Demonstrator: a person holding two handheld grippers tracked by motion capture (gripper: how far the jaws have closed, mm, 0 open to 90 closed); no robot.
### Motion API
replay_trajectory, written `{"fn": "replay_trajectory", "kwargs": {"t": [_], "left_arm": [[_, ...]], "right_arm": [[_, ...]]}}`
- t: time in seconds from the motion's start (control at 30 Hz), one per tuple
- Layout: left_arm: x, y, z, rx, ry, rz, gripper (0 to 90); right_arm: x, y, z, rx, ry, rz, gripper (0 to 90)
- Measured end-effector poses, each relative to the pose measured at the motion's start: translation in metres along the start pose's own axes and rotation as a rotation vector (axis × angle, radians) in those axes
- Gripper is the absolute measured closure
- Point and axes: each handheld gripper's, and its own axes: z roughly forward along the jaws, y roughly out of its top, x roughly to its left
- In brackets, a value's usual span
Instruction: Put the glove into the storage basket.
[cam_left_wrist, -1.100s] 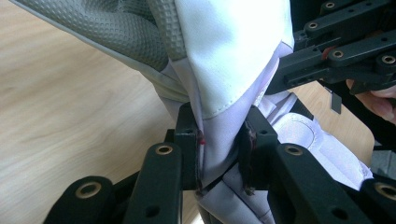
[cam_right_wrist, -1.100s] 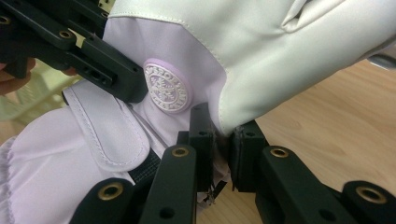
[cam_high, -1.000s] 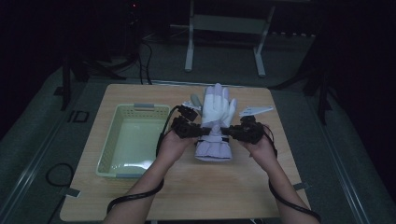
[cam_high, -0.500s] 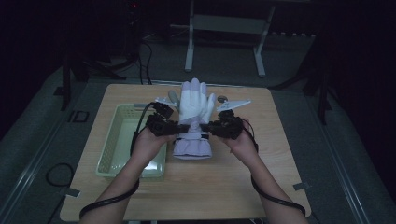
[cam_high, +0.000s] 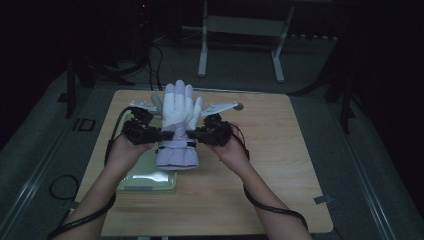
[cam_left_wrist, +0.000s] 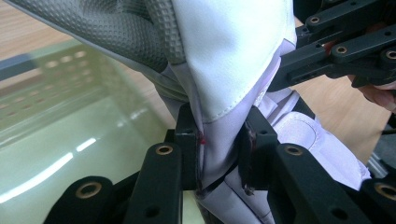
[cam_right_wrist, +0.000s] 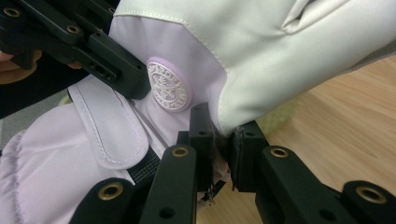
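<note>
A white and lilac winter glove hangs fingers-up above the wooden table, pinched at its wrist from both sides. My left gripper is shut on the glove's left edge, and its pads squeeze the lilac fabric below the grey textured palm. My right gripper is shut on the right edge, beside a round lilac badge. The cuff hangs over the near right part of a pale green tray, which lies below the glove.
The far side and the right half of the table are bare wood, with a bit of tape near the front right edge. A white metal frame stands on the floor behind the table. Cables trail from both grippers.
Both hands have carried the glove to the left across the table and slightly up. It now hangs over the green tray rather than beside it. Both grips are unchanged.
</note>
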Motion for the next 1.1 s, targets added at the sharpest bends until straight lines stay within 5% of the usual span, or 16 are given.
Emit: {"fn": "replay_trajectory", "kwargs": {"t": [0.47, 1.1], "left_arm": [[0.055, -0.045, -0.028, 0.029, -0.004, -0.015, 72.8], [0.088, -0.095, 0.017, 0.147, 0.051, -0.091, 72.2]], "right_arm": [[0.039, 0.010, 0.064, 0.047, 0.052, -0.060, 81.2], [0.049, -0.024, 0.136, 0.226, -0.029, -0.099, 81.0]]}}
